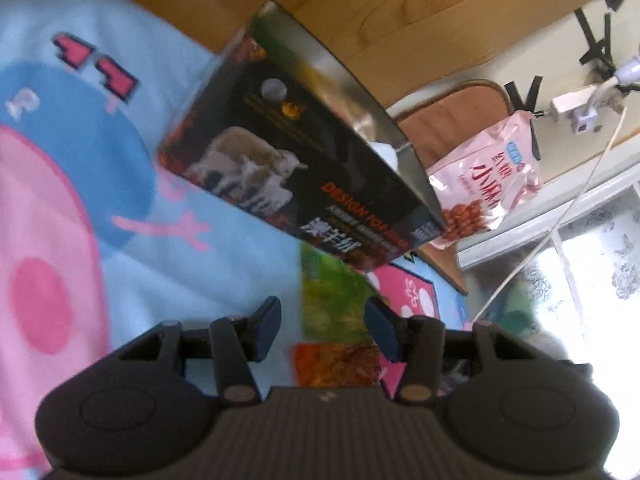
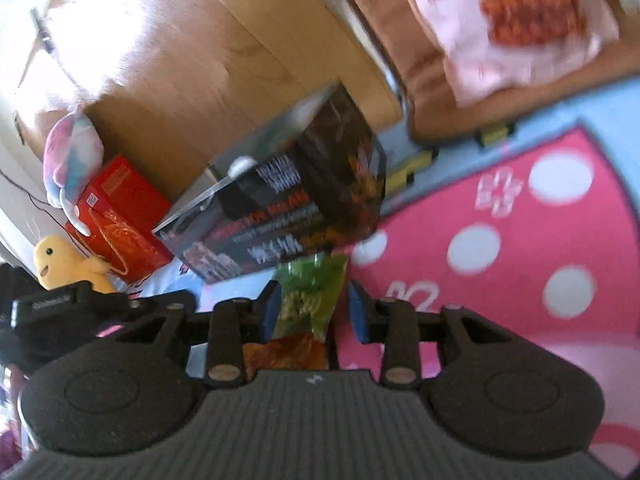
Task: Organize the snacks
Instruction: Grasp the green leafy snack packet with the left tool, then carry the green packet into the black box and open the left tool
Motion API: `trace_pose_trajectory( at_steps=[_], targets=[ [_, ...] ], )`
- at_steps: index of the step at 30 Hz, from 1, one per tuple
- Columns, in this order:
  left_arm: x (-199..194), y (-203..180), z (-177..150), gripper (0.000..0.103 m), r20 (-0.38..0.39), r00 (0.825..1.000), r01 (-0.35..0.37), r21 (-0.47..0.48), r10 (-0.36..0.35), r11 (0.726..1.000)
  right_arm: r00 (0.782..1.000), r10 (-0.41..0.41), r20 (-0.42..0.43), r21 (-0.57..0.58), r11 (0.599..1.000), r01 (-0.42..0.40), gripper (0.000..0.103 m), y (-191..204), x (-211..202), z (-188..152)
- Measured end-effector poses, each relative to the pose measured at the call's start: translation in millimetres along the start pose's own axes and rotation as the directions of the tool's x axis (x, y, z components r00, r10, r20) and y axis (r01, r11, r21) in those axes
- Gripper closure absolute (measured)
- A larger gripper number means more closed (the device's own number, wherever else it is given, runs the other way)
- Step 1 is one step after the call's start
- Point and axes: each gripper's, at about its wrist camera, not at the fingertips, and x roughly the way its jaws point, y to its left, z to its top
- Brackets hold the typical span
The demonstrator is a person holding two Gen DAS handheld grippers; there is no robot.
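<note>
A black open-topped box (image 1: 304, 168) printed with sheep stands on the cartoon blanket (image 1: 120, 184); the right wrist view has the box (image 2: 288, 200) just ahead too. A green and orange snack packet (image 1: 336, 308) lies in front of it. My left gripper (image 1: 325, 330) is open over the packet, with blanket showing beside its left pad. My right gripper (image 2: 315, 312) has the same packet (image 2: 310, 296) between its jaws. Its left pad touches the packet, while a strip of pink blanket shows before the right pad. A pink snack bag (image 1: 488, 184) rests on a brown cushion (image 1: 452, 120).
Wooden floor (image 2: 224, 64) lies beyond the blanket. A red box (image 2: 120, 216), a yellow plush duck (image 2: 64, 260) and a pastel plush toy (image 2: 72, 160) sit at the left. A white cable (image 1: 560, 216) runs past the cushion. Black gear (image 2: 60, 312) shows at the left edge.
</note>
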Motion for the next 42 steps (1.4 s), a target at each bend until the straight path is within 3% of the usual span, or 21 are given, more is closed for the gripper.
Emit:
trace_pose_trajectory(
  at_steps=[3,5,7,11,14,17,22,27,32,34,36,38,42],
  targets=[
    [0,2,-2,0.055,0.015,1.0,0.005,-0.018,-0.005,1.0,0.997,0.051,-0.051,0.035,0.998,-0.049,0.083,4,10,-1],
    [-7,3,-5,0.055,0.021,1.0,-0.002,-0.016,0.003,1.0,0.998,0.053,-0.04,0.013,0.999,-0.053,0.083,10,9,-4],
    [-19,4,-10,0.055,0.031,0.999,0.029,-0.025,-0.028,0.999,0.992,0.123,-0.034,0.05,0.991,-0.121,0.087,8,5,-6],
    [-67,2,-22,0.054,0.119,0.991,0.063,0.016,-0.064,0.998,0.964,0.261,-0.052,0.107,0.961,-0.255,0.087,17,-2,-13],
    [-103,12,-34,0.052,0.168,0.983,0.069,0.021,-0.072,0.997,0.929,0.366,-0.05,0.135,0.924,-0.356,0.087,31,-15,-22],
    [-123,25,-49,0.039,0.173,0.984,0.049,-0.006,-0.048,0.999,0.886,0.456,-0.08,0.2,0.878,-0.434,0.087,39,-17,-34],
    [-133,48,-74,0.032,0.15,0.988,0.047,-0.079,-0.035,0.996,0.866,0.476,-0.151,0.226,0.87,-0.439,0.087,49,-8,-56],
    [-134,63,-89,0.033,0.134,0.989,0.084,-0.128,-0.067,0.988,0.881,0.44,-0.175,0.28,0.88,-0.383,0.088,43,1,-64],
    [-129,58,-96,0.033,0.097,0.986,0.148,-0.136,-0.135,0.98,0.885,0.447,-0.129,0.318,0.864,-0.39,0.088,38,-5,-62],
    [-125,55,-93,0.043,0.1,0.985,0.156,-0.136,-0.143,0.978,0.88,0.463,-0.108,0.334,0.85,-0.407,0.088,36,-5,-60],
    [-118,51,-85,0.071,0.093,0.982,0.178,-0.129,-0.167,0.976,0.859,0.503,-0.1,0.352,0.825,-0.442,0.088,36,-5,-59],
    [-114,42,-76,0.076,0.088,0.979,0.19,-0.099,-0.181,0.977,0.852,0.512,-0.111,0.344,0.824,-0.451,0.088,40,-4,-59],
    [-111,13,-48,0.077,0.091,0.979,0.179,0.027,-0.181,0.983,0.868,0.489,-0.086,0.282,0.848,-0.449,0.088,45,-9,-43]
  ],
)
